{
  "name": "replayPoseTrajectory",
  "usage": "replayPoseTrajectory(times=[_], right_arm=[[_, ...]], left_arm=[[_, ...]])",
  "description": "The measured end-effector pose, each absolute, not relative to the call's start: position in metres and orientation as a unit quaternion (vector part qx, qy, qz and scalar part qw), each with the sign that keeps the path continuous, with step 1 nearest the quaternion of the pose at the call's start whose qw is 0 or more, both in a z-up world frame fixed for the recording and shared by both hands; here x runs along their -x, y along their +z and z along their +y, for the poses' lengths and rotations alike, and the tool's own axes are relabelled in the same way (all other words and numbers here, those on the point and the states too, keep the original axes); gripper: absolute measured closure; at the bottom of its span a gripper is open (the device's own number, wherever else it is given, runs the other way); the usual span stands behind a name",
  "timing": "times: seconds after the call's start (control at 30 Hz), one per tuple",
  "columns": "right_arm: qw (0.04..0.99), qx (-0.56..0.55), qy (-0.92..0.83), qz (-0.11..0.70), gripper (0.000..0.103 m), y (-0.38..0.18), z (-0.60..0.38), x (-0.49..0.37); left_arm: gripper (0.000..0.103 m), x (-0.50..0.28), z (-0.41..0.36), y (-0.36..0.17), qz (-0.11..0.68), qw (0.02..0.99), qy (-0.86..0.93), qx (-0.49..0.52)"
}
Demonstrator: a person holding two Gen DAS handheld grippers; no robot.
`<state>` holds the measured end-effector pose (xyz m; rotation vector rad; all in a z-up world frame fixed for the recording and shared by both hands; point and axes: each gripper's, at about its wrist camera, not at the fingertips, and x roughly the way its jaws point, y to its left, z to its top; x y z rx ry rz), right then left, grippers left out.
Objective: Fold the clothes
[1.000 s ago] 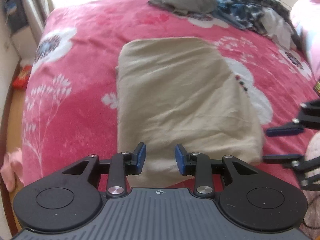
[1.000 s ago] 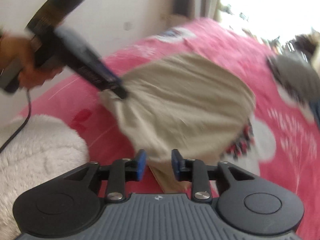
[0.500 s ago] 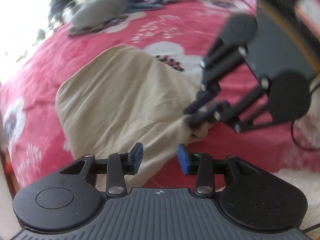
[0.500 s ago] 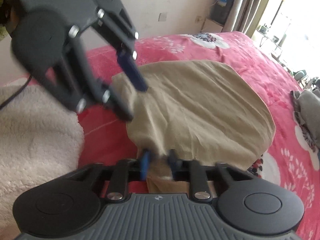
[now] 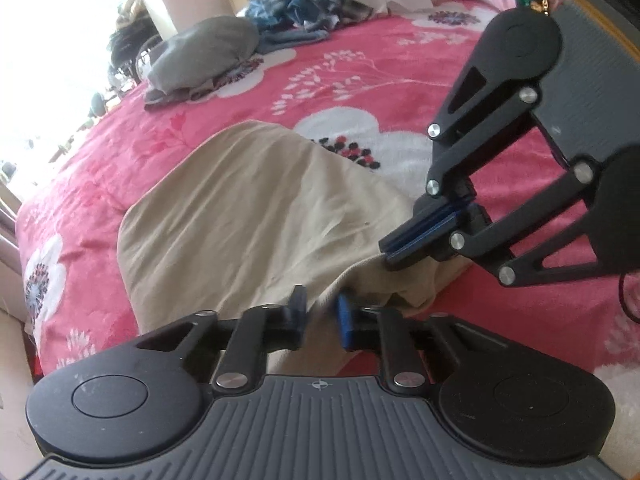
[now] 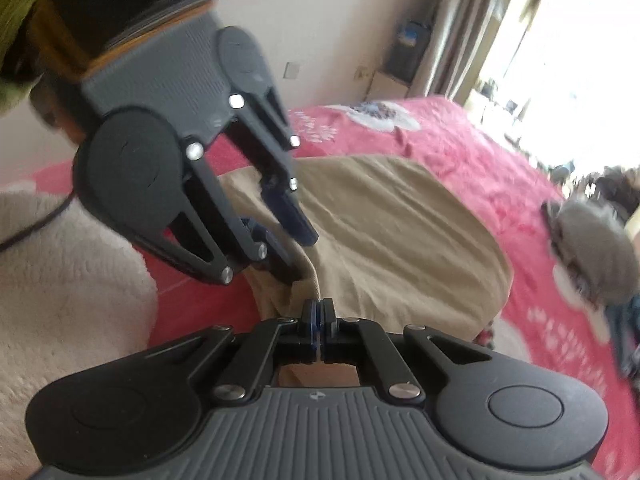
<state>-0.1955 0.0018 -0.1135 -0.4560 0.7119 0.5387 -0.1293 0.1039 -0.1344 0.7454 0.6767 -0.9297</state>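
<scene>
A: Where is the beige garment lying?

B: It lies folded on the pink flowered bedspread, wide and quite flat. Only the near corner is bunched up, where both tools meet.

A: What does the right gripper do?

B: Its jaws are pressed together on the near edge of the beige garment. In the right wrist view a thin strip of cloth shows between the blue pads. In the left wrist view the same tool comes in from the right side and its closed tips touch the raised corner.

A: And the left gripper?

B: Its jaws stand apart, with a fold of the cloth rising in the gap between the fingers. Whether the pads touch the cloth, one cannot tell, because that part is blurred. In the right wrist view its two fingers reach down onto the same corner, just beside the right tool.

A: What else is on the bed?

B: A grey bundle lies far behind the garment, and a pile of dark mixed clothes is further back. A white fluffy blanket lies at the near side of the bedspread.
</scene>
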Motion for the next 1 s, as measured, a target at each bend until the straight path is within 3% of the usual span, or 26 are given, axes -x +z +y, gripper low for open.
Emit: replayPoseTrajectory(times=[0.03, 0.1, 0.17, 0.33, 0.4, 0.5, 0.7, 0.83, 0.9, 1.0], right_arm=[[0.877, 0.212, 0.258, 0.344, 0.095, -0.114, 0.0, 0.194], [0.878, 0.198, 0.259, 0.35, 0.078, -0.115, -0.002, 0.191], [0.879, 0.185, 0.259, 0.356, 0.074, -0.116, -0.005, 0.188], [0.881, 0.167, 0.254, 0.363, 0.075, -0.119, -0.009, 0.184], [0.883, 0.189, 0.242, 0.355, 0.087, -0.122, -0.004, 0.186], [0.89, 0.232, 0.209, 0.332, 0.095, -0.127, 0.007, 0.195], [0.887, 0.324, 0.162, 0.286, 0.095, -0.143, 0.031, 0.215], [0.885, 0.331, 0.171, 0.279, 0.095, -0.143, 0.028, 0.216], [0.885, 0.33, 0.171, 0.281, 0.095, -0.143, 0.026, 0.212], [0.885, 0.333, 0.167, 0.28, 0.085, -0.144, 0.027, 0.208]], left_arm=[[0.092, 0.131, 0.103, -0.135, 0.306, 0.776, -0.429, -0.347], [0.094, 0.135, 0.103, -0.134, 0.292, 0.779, -0.427, -0.353], [0.096, 0.137, 0.105, -0.132, 0.283, 0.785, -0.425, -0.351], [0.097, 0.14, 0.108, -0.128, 0.269, 0.797, -0.421, -0.34], [0.098, 0.141, 0.108, -0.128, 0.268, 0.799, -0.421, -0.337], [0.098, 0.141, 0.11, -0.128, 0.269, 0.799, -0.421, -0.334], [0.097, 0.138, 0.11, -0.132, 0.291, 0.786, -0.426, -0.34], [0.078, 0.135, 0.105, -0.136, 0.294, 0.786, -0.425, -0.34], [0.078, 0.133, 0.102, -0.138, 0.292, 0.787, -0.423, -0.34], [0.08, 0.13, 0.097, -0.142, 0.291, 0.79, -0.42, -0.338]])
